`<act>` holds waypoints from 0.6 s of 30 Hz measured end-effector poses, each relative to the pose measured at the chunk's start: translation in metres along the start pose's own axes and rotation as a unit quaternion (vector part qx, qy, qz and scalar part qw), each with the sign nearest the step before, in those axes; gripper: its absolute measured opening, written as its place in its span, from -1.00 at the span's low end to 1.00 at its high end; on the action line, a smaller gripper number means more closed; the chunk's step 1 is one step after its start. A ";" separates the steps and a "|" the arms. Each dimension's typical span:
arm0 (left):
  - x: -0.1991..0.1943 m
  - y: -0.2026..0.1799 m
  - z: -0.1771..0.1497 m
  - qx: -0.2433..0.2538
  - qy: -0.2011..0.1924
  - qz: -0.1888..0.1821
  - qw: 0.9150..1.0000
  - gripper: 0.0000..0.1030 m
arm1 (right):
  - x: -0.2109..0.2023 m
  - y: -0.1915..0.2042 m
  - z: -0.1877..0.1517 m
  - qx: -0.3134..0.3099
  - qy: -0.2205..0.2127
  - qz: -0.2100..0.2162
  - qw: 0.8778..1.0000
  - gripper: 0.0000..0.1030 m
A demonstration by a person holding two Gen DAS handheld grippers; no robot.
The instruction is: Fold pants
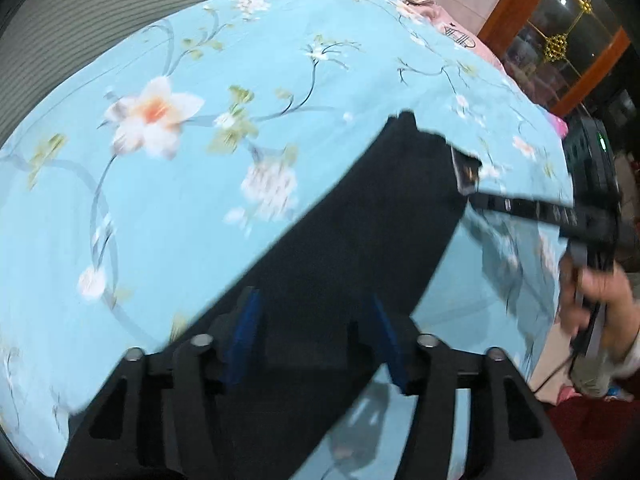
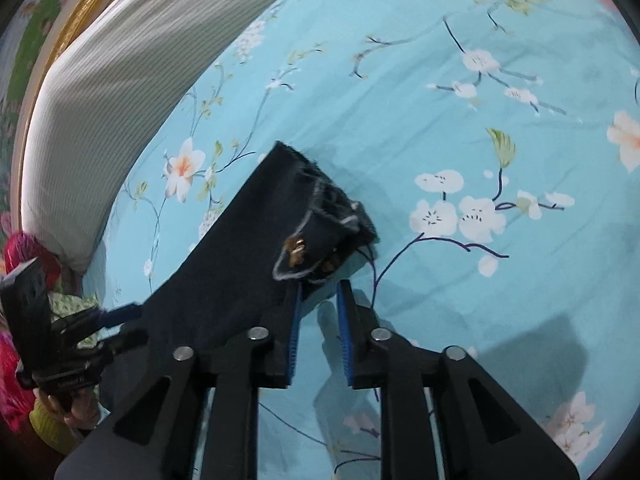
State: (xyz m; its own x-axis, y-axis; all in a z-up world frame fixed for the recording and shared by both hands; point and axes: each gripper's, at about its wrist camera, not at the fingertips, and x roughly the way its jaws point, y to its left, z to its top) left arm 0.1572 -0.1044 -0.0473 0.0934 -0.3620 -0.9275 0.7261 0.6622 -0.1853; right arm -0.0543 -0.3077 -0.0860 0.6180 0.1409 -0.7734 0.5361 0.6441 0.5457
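1. Dark navy pants point(image 2: 240, 248) lie as a long folded strip on the light-blue floral bedsheet point(image 2: 440, 120), waistband end with brass button far from both cameras.
2. Left gripper point(image 1: 316, 332): jaws spread wide above the strip, pads clear of the cloth.
3. Right gripper point(image 2: 318, 320): jaws narrowly apart, nothing pinched; tips just beside the waistband corner, bare sheet between the pads.
4. White ribbed pillow point(image 2: 120, 80) lies at the sheet's edge.

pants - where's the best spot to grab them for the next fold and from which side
Probably the waistband corner with the brass button, where the pants end in a thick bunched edge lifted off the bedsheet. Come from the near side, where the right gripper stands open just short of it, with one of the fingers slid under.
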 end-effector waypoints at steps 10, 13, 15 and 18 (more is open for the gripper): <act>0.073 -0.032 0.088 0.026 0.054 -0.031 0.998 0.34 | 0.003 -0.015 0.003 0.056 -0.002 0.084 0.995 -0.11; 0.088 -0.041 0.101 0.048 0.065 -0.035 0.996 0.34 | -0.005 -0.014 -0.002 0.052 -0.004 0.106 0.993 0.01; 0.097 -0.046 0.105 0.056 0.075 -0.036 0.995 0.34 | -0.001 -0.013 -0.002 0.047 -0.001 0.104 0.994 0.07; 0.109 -0.050 0.112 0.059 0.086 -0.040 0.994 0.34 | 0.012 -0.018 0.004 0.055 0.006 0.098 0.994 0.07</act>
State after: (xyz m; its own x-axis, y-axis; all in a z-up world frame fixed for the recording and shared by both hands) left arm 0.2075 -0.2506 -0.1032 -0.0790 -0.2867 -0.9548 0.8024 0.5500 -0.2315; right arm -0.0544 -0.3205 -0.1036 0.7107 0.2653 -0.6516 0.4659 0.5165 0.7184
